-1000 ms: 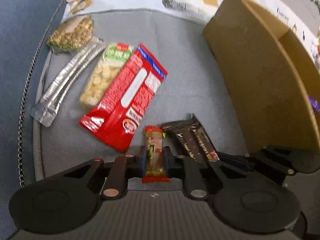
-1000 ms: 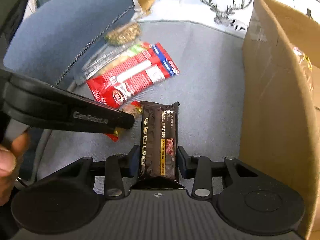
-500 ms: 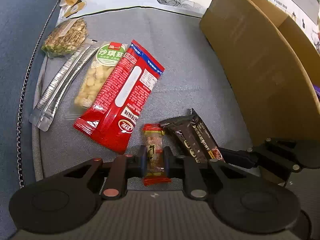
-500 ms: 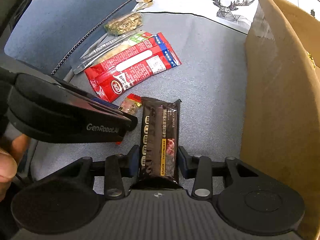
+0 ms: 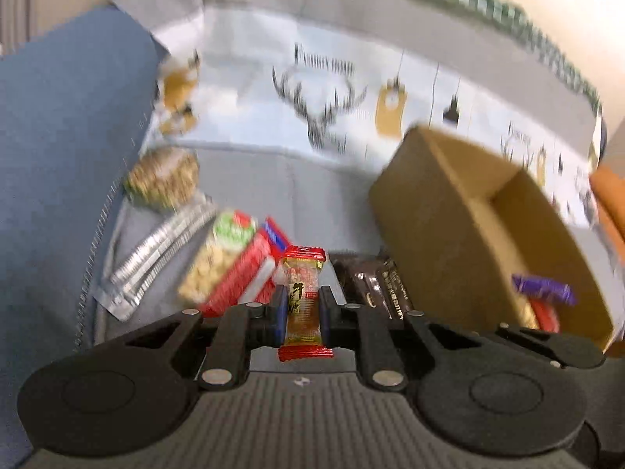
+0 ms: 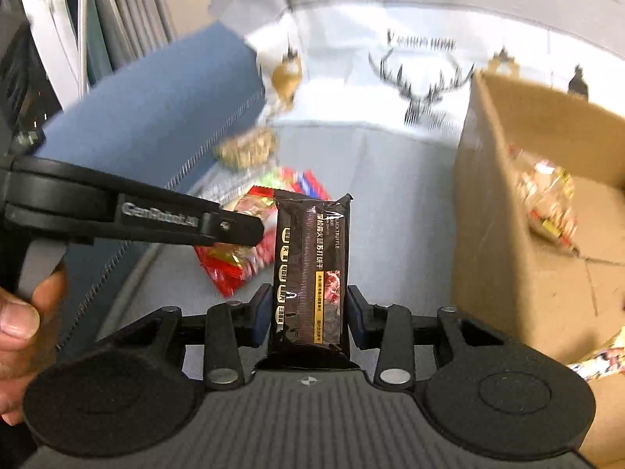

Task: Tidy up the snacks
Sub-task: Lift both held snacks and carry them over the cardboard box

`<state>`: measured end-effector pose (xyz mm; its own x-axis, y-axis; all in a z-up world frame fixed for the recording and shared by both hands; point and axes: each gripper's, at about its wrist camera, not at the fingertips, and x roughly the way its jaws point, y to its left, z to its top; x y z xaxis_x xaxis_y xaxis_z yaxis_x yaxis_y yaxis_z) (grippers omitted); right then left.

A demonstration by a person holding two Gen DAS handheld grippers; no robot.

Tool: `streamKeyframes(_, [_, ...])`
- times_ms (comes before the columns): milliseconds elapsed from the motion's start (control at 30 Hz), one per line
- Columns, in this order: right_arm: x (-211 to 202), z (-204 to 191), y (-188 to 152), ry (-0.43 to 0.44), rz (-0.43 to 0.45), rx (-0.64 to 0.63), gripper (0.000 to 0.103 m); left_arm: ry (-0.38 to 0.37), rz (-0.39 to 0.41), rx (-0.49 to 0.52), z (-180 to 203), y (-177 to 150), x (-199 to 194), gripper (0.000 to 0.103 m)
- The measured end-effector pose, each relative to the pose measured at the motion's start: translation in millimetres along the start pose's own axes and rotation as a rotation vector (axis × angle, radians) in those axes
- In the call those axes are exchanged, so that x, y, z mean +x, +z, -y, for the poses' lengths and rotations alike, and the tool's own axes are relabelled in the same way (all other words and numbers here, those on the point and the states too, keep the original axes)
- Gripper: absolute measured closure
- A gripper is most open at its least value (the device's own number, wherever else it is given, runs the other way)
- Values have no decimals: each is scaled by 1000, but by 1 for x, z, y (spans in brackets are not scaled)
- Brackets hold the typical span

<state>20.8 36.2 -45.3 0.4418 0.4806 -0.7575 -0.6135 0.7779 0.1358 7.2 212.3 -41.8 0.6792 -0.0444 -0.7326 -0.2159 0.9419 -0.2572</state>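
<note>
Lying on a grey fabric cushion (image 5: 312, 195) beside a brown cardboard box (image 5: 449, 234), crinkly foil packets (image 5: 156, 258) glint while the left gripper (image 5: 300, 305) fingers pinch a small red snack (image 5: 302, 297) and the right gripper (image 6: 308, 312) fingers clamp a glossy dark biscuit pack (image 6: 310, 273).

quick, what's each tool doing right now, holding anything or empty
Left tool: closed on the small red and gold snack bar.
Right tool: closed on the dark brown cracker pack.
</note>
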Motion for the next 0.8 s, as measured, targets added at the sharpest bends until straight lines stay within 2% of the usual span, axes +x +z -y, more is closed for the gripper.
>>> streamKeyframes(133, [-23,2,7,1,104,-12,63,2,85,-22,6,9,-22,86])
streamKeyframes(300, [-46,7,11,-2,208,-50,63,14,144,-46,15,17,-38,86])
streamKeyframes(433, [-63,17,14,5,279,-60,63,-6,190,-104,17,22,-49,86])
streamKeyframes(500, [-68,23,16,6,304,-57,63,-15,211,-121,21,24,-51,86])
streamKeyframes(800, [-93,63,19,-13,365,-8,63,-3,271,-66,58,25,-47,85])
